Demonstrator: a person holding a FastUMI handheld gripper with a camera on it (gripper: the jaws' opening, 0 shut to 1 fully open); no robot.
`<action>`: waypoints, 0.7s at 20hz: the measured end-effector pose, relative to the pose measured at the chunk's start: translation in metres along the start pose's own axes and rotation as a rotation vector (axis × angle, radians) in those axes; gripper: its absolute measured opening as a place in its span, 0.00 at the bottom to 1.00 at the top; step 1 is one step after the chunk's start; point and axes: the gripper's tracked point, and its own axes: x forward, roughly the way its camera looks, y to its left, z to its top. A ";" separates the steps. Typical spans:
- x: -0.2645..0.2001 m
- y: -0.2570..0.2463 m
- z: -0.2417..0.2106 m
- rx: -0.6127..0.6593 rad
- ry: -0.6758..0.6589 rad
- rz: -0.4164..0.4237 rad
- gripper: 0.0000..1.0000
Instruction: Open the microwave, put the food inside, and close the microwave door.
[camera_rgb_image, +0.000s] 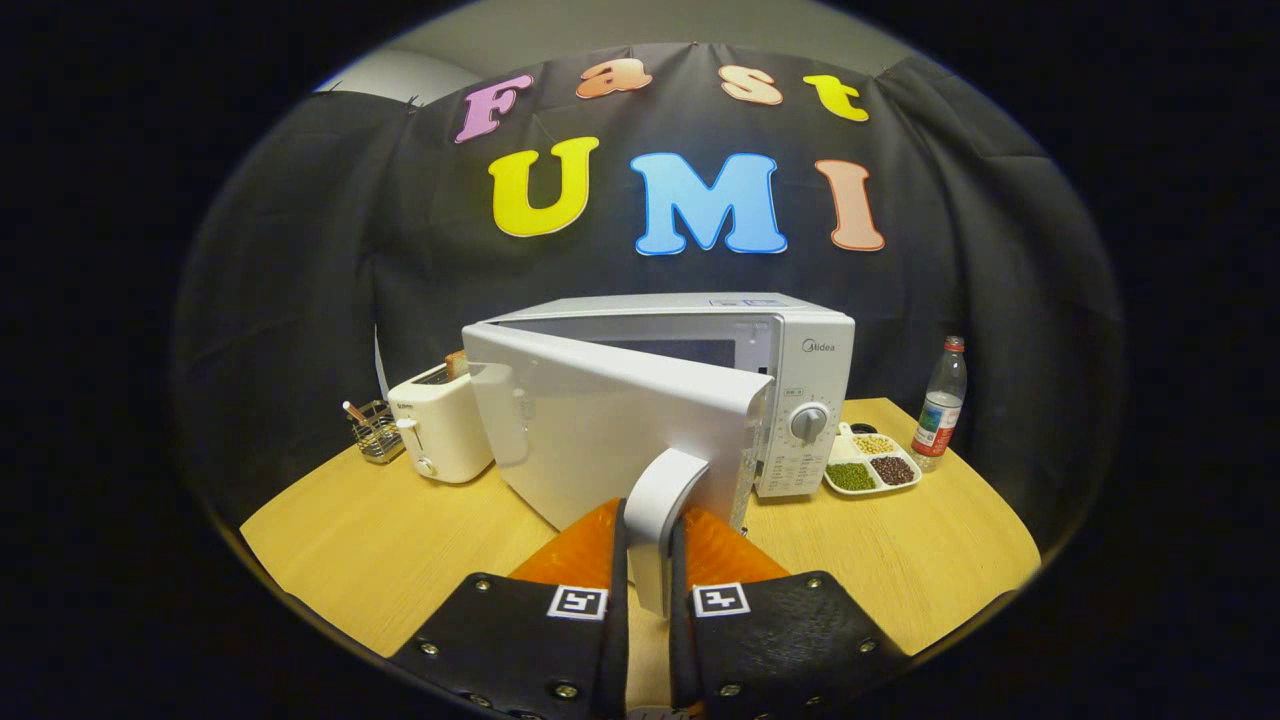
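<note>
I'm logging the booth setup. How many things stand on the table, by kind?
Appliances: 2, the microwave, its door handle clamped in the claw, and the toaster.
Bottles: 1.
Divided dishes of beans: 1.
Wire baskets: 1.
Total: 5.

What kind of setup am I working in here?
Likely a mock kitchen counter in a booth: microwave, toaster and sectioned bean dish on a wooden table. The gripper is shut on the door handle.
</note>
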 end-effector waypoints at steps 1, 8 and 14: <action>-0.005 0.008 -0.003 0.006 -0.001 -0.005 0.17; -0.044 0.078 -0.018 0.031 0.007 0.041 0.17; -0.072 0.147 -0.038 -0.018 0.038 0.109 0.19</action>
